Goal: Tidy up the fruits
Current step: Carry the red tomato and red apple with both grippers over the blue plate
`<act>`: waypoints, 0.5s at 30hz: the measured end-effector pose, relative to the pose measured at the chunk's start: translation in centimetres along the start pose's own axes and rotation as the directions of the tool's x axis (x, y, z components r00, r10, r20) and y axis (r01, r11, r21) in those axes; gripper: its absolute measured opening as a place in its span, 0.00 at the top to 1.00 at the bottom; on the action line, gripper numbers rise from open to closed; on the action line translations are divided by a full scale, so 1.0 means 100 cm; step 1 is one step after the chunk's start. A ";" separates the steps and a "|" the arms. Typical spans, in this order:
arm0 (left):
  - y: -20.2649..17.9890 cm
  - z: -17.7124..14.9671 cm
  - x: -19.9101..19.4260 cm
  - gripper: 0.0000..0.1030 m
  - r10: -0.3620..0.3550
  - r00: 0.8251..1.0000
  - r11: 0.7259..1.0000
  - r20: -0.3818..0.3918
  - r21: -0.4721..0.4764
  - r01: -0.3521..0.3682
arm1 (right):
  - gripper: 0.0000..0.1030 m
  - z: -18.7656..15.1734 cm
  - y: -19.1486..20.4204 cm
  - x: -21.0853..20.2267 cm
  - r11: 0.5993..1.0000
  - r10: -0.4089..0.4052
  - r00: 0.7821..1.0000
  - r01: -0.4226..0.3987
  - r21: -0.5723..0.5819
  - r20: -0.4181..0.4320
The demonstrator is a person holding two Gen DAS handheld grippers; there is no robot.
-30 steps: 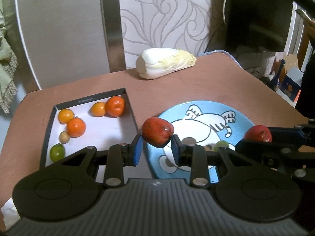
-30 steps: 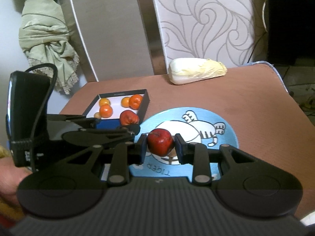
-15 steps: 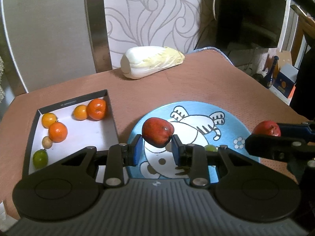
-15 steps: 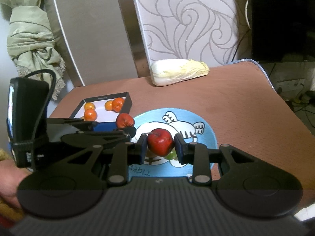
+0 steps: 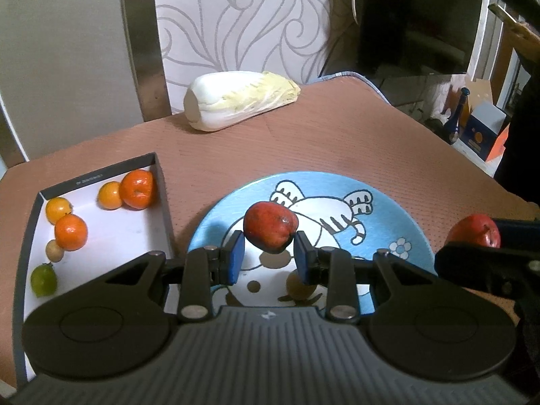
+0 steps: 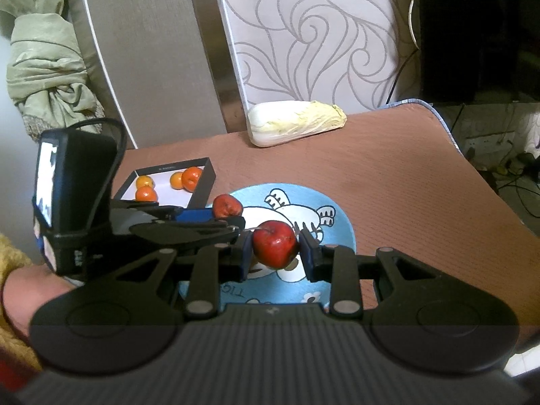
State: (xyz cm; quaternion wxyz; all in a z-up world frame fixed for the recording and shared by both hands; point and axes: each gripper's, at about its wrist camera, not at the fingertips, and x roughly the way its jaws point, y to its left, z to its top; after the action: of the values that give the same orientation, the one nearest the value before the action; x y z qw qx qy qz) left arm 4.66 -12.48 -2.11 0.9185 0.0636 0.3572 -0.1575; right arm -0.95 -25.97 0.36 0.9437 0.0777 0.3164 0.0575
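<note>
My left gripper (image 5: pixel 269 254) is shut on a wrinkled red fruit (image 5: pixel 271 227) held above the blue cartoon plate (image 5: pixel 401 216). My right gripper (image 6: pixel 275 253) is shut on a shinier red fruit (image 6: pixel 275 248) over the same plate (image 6: pixel 337 222). In the left wrist view the right gripper's fruit (image 5: pixel 479 233) shows at the right edge. In the right wrist view the left gripper (image 6: pixel 226 217) with its fruit (image 6: pixel 226 205) sits just left of mine. A small brownish fruit (image 5: pixel 297 288) lies on the plate under the left fingers.
A black-walled white box (image 5: pixel 158 182) at the left holds several oranges (image 5: pixel 136 189), a green lime (image 5: pixel 43 279) and a small tan fruit. A napa cabbage (image 5: pixel 239 98) lies at the table's far edge. A hand (image 6: pixel 23 297) shows at the lower left.
The left gripper with its red fruit has shifted right, from the box's edge to over the plate's middle. The right gripper has stayed about where it was, still gripping its fruit.
</note>
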 end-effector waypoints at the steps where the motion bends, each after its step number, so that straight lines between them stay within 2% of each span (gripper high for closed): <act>1: -0.001 0.001 0.002 0.64 -0.004 1.000 1.000 -0.002 0.003 0.004 | 0.68 0.000 0.000 0.000 1.000 -0.002 1.000 0.002 0.002 -0.001; 15: -0.008 0.006 0.022 0.64 -0.033 0.999 0.999 -0.036 0.017 0.033 | 0.68 -0.002 0.003 -0.006 0.999 -0.032 0.999 0.032 0.007 -0.004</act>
State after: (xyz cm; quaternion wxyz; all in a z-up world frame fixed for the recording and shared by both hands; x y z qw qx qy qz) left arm 6.34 -13.91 -3.18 0.9087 0.0686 0.3729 -0.1747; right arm -1.54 -25.78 0.56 0.9436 0.0759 0.3197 0.0417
